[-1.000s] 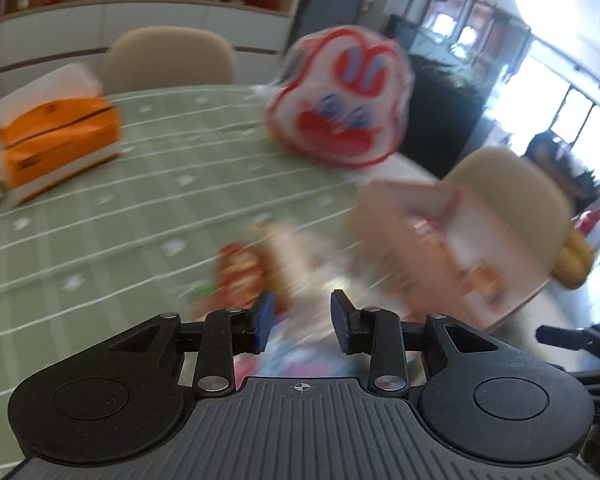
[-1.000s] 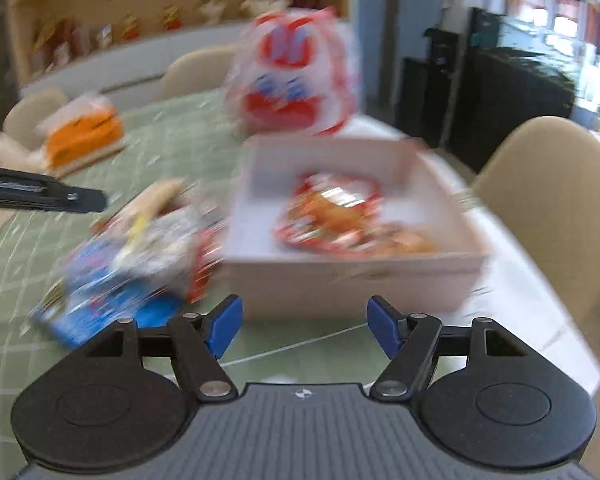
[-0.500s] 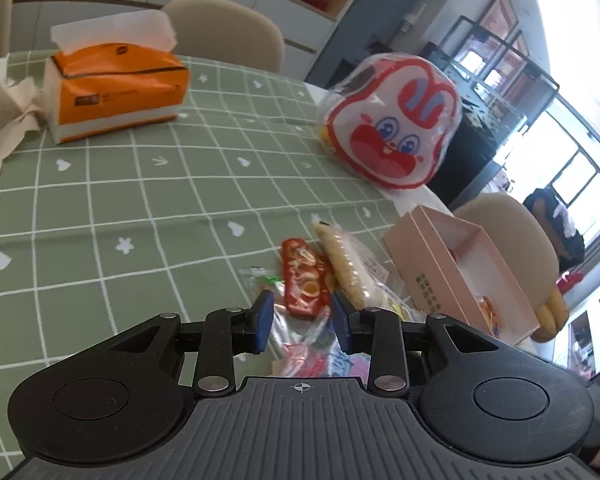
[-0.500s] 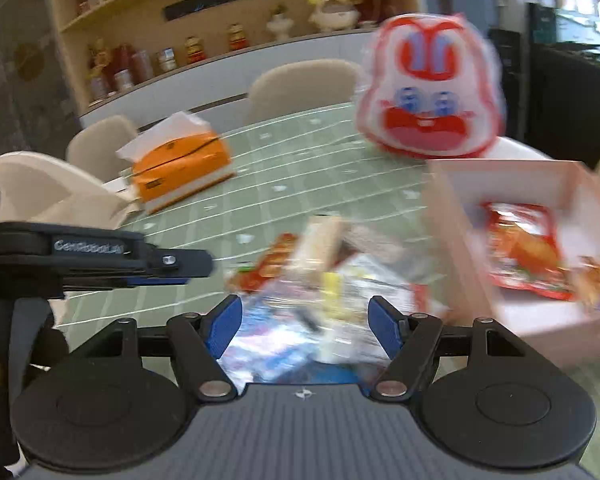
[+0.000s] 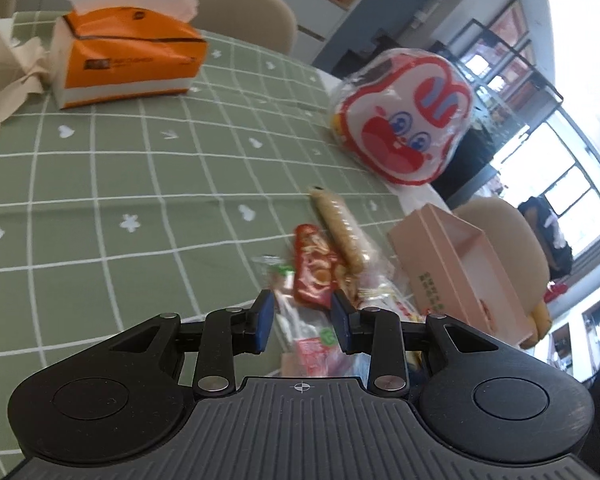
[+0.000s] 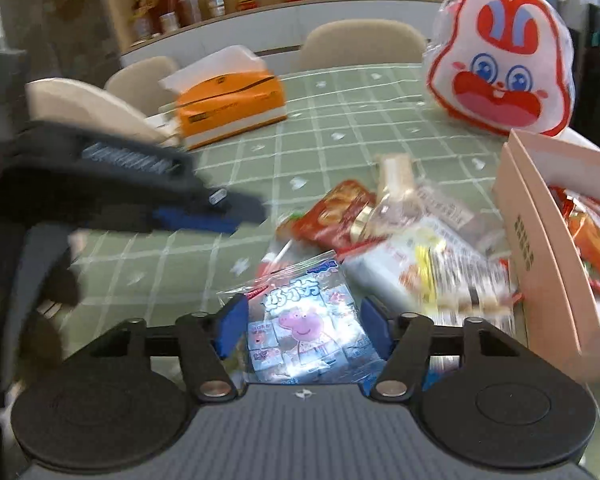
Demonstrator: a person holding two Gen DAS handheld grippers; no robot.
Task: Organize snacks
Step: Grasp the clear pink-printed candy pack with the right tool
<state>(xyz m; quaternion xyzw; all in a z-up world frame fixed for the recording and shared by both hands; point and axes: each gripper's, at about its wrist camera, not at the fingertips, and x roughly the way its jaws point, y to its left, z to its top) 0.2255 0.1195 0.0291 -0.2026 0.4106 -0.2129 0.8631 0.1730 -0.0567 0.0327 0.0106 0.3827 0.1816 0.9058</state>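
Observation:
A loose pile of snack packets lies on the green checked tablecloth (image 5: 100, 184) beside a pink cardboard box (image 6: 548, 248). My right gripper (image 6: 304, 320) sits low over the pile, its jaws closing around a blue cartoon-pig packet (image 6: 304, 320) that lies between them; the pads do not visibly press on it. My left gripper (image 5: 302, 312) hovers over the pile's other side, jaws narrowly apart and holding nothing, just short of a red packet (image 5: 314, 268) and a long biscuit pack (image 5: 340, 228). It appears blurred in the right wrist view (image 6: 220, 216). A red snack bag (image 6: 592, 236) lies in the box.
A big rabbit-face bag (image 6: 504, 76) stands at the far right of the table. An orange tissue box (image 5: 128, 60) sits at the far left, with crumpled cloth (image 5: 8, 80) beside it. Beige chairs (image 6: 364, 44) ring the table; its right edge runs close behind the box.
Both views swung from the pink box onto the snack pile and dropped closer to it. My right gripper's jaws have narrowed around the blue packet. The left gripper's gap is unchanged.

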